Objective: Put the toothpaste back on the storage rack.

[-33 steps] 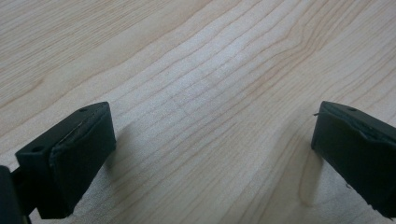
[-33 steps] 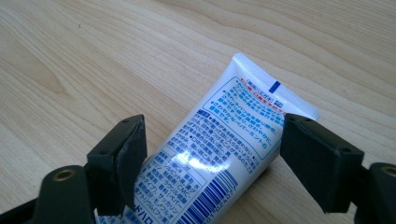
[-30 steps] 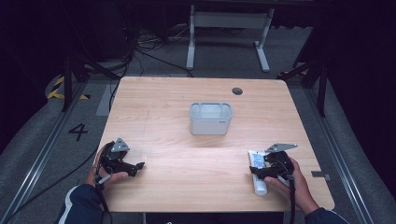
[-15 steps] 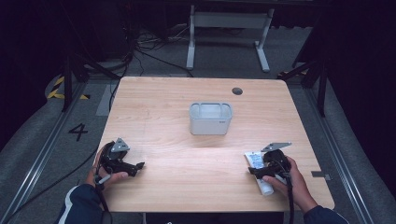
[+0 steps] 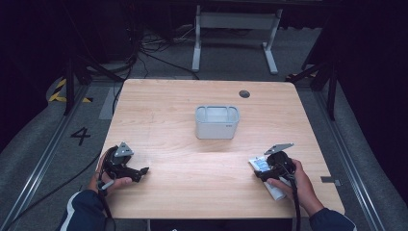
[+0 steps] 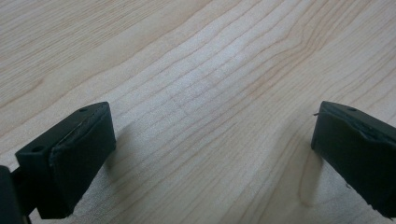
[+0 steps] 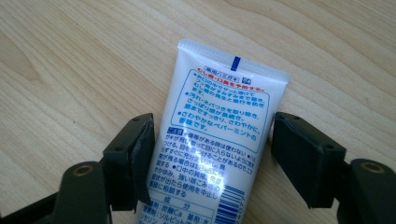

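Note:
A white toothpaste tube point(image 7: 224, 88) with blue and red print lies flat on the wooden table point(image 5: 192, 192) near the front right. My right gripper point(image 7: 212, 135) is open and straddles it. The left jaw touches the tube's edge and the right jaw stands a sliver off it. In the high view the tube point(image 5: 260, 164) pokes out on both sides of the right gripper point(image 5: 262, 172). My left gripper point(image 5: 139, 172) rests at the front left. Its jaws are wide open over bare wood, as the left gripper point(image 6: 212, 135) shows in its own view.
A grey open bin point(image 5: 217, 129) stands in the middle of the table, well beyond both grippers. A dark round grommet point(image 5: 244, 93) sits near the far edge. Cables trail off the front edge from both grippers.
My right gripper has shifted slightly left and settled lower over the tube. The tube still lies on the table. The left gripper has not moved.

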Demonstrator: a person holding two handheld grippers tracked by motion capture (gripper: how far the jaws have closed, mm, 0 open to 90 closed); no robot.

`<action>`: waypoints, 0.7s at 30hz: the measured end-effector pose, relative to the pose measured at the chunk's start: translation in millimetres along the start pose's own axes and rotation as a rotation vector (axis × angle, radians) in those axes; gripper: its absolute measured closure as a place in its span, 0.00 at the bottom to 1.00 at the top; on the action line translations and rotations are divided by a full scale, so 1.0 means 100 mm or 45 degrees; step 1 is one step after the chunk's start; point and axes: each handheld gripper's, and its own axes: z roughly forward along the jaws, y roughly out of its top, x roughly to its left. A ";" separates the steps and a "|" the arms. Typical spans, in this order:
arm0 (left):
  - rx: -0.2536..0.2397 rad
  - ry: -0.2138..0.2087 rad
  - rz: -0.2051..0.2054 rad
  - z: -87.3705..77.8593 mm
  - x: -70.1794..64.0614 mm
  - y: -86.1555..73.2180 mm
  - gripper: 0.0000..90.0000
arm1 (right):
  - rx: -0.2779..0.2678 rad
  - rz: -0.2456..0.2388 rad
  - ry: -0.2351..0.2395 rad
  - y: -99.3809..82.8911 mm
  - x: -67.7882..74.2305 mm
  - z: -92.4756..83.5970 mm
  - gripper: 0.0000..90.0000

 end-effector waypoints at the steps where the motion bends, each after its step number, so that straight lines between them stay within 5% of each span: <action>1: 0.002 0.002 -0.001 0.00 0.00 0.00 0.00 | 0.007 -0.004 0.004 0.01 0.00 0.00 0.38; 21: 0.002 0.001 -0.002 0.00 0.00 0.00 0.00 | 0.036 -0.054 0.031 0.04 0.00 -0.03 0.57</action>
